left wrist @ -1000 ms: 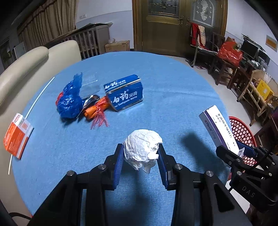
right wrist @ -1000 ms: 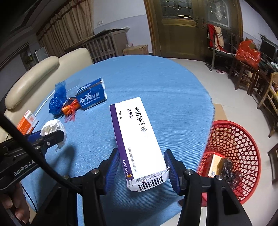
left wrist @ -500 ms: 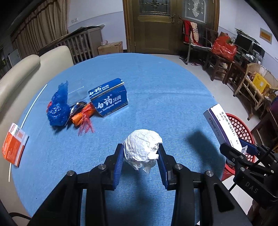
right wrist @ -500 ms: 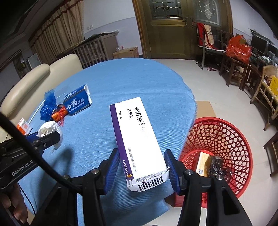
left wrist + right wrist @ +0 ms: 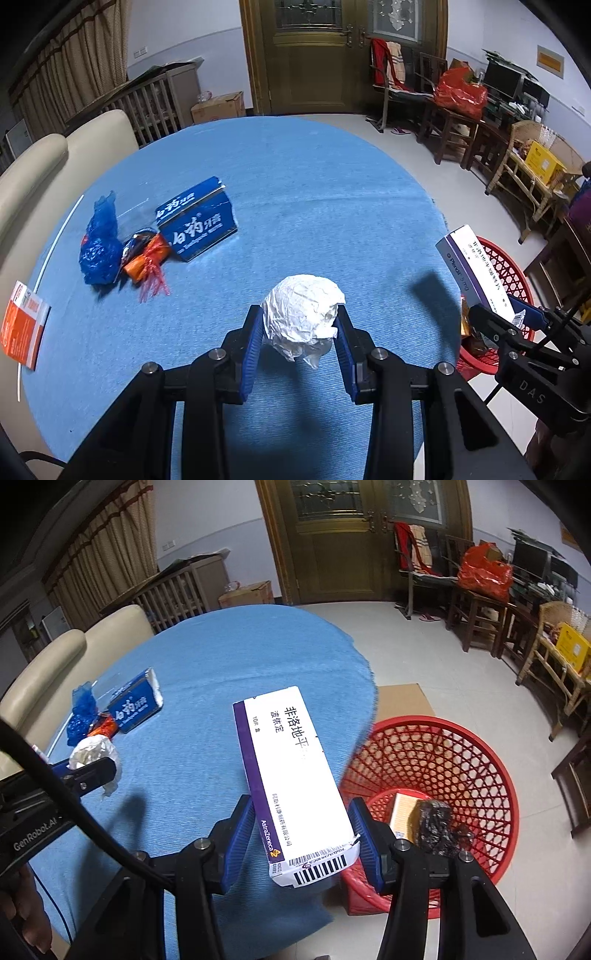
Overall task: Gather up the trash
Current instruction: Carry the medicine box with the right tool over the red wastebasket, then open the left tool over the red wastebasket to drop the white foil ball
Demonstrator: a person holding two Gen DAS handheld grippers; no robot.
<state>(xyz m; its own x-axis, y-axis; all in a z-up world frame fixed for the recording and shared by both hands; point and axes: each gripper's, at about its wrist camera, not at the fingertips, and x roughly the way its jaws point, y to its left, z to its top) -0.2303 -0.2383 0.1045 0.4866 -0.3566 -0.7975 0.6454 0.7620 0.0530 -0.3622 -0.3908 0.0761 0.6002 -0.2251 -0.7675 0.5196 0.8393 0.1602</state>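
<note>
Jaws grip medicine box (image 5: 295, 775), long axis pointing forward.

The medicine box (image 5: 295, 775), clamped in the right gripper (image 5: 301, 836), has been carried from above the blue tablecloth (image 5: 207, 672) out past its edge, so that the red basket (image 5: 461, 760) is now seen just beside it. The paper ball (image 5: 301, 317), gripped by the left gripper (image 5: 299, 345), has likewise been brought closer to that edge.
</note>
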